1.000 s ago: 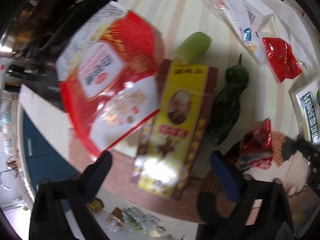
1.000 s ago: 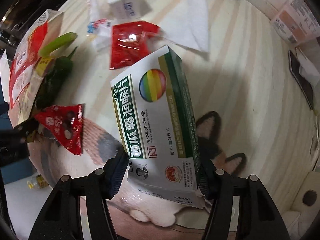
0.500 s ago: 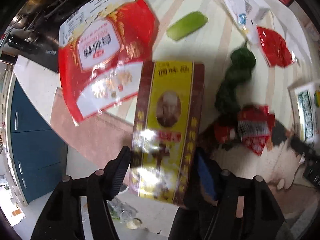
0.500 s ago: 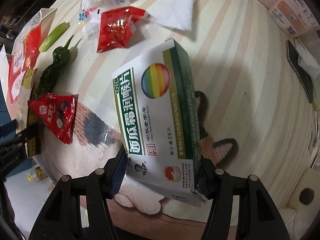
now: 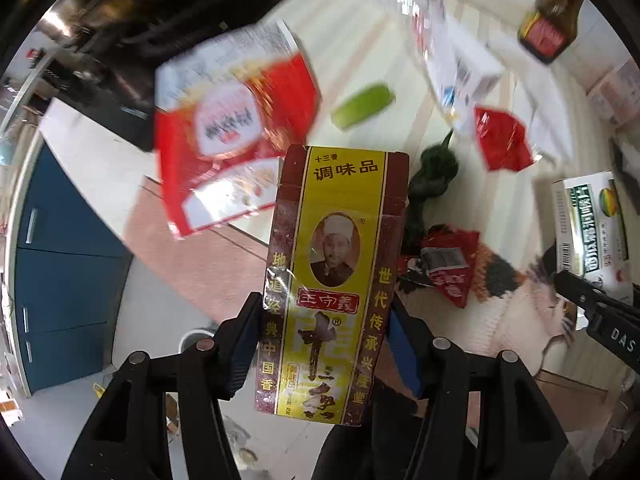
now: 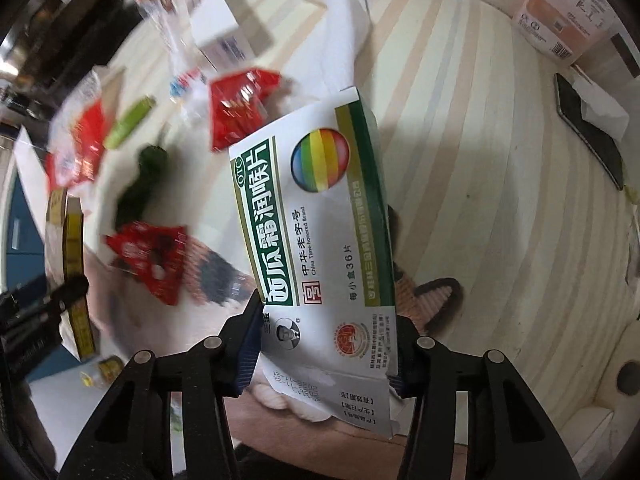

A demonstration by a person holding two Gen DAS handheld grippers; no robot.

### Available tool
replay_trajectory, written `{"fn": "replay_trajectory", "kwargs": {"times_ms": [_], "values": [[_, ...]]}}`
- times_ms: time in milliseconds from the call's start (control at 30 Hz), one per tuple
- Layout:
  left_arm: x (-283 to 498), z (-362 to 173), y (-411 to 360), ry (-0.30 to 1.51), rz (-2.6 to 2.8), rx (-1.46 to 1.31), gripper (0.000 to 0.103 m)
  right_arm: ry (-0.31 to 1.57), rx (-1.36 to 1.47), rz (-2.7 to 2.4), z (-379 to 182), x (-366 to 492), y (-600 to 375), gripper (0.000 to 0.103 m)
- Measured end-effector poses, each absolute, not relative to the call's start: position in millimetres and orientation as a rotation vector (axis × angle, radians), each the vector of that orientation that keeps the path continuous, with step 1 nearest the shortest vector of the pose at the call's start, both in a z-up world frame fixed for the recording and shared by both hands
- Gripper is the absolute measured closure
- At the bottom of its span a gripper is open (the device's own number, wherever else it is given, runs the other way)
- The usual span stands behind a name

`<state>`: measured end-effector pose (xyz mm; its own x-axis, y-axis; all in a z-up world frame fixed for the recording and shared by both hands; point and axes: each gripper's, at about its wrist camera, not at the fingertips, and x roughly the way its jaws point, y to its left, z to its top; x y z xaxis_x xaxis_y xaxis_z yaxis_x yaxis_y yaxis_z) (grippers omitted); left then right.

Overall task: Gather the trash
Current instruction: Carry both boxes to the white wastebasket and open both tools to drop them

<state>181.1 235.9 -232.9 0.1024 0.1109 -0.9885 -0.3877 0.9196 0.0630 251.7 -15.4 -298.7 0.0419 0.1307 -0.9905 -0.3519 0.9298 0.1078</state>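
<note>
The striped table [image 6: 460, 128] carries the whole job, and its left half is crowded with litter. Both grippers are already loaded, so the step in hand looks like the carry-off after pickup. The right gripper [image 6: 324, 344] has its jaws closed on the near end of the green-and-white lozenge box [image 6: 316, 216], which is raised above the table's near edge, over a cat-patterned mat [image 6: 224, 276]. The left gripper [image 5: 320, 344] has its jaws closed on the lower part of the yellow seasoning box [image 5: 336, 264], held upright beyond the table's near-left edge, above the floor. The next move, as I judge it, calls for taking both boxes to a bin; none shows clearly, though a pale round shape on the floor below the left gripper may be one. Left on the table, from large to small: a big red-and-white bag [image 5: 236, 132] overhanging the far-left edge, a white box [image 6: 220, 28] at the far side, a red foil packet [image 6: 240, 108] beyond the lozenge box, a small red wrapper [image 6: 152, 260] on the mat, a dark green pepper [image 5: 432, 176], and a pale green pepper [image 5: 364, 106]. A dark sauce bottle [image 5: 550, 26] at the far right is probably not trash. Nothing blocks either box.
</note>
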Motion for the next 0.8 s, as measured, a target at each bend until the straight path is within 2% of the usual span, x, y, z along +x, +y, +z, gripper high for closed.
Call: {"fn": "replay_trajectory", "kwargs": {"times_ms": [233,400,633,800], "values": [[148.4,-168.0,256.4,1.269,0.476,-0.273,0.047,1.404,-0.132,0.505,-248.5,243.4,5.2,0.052],[118.1,-148.3,252.3,1.187,0.588,-0.348,0.047,1.314,-0.18,0.64,-218.5,225.8,49.1,0.052],[12.7,-155.9,317.7,1.121,0.76,-0.528,0.047,1.245,-0.311,0.834,-193.4,154.3,140.8,0.052],[-94.9,-193.7,378.8,1.109,0.887,-0.699,0.047,1.291,-0.426,0.969,-217.2,71.1,232.9,0.052]]}}
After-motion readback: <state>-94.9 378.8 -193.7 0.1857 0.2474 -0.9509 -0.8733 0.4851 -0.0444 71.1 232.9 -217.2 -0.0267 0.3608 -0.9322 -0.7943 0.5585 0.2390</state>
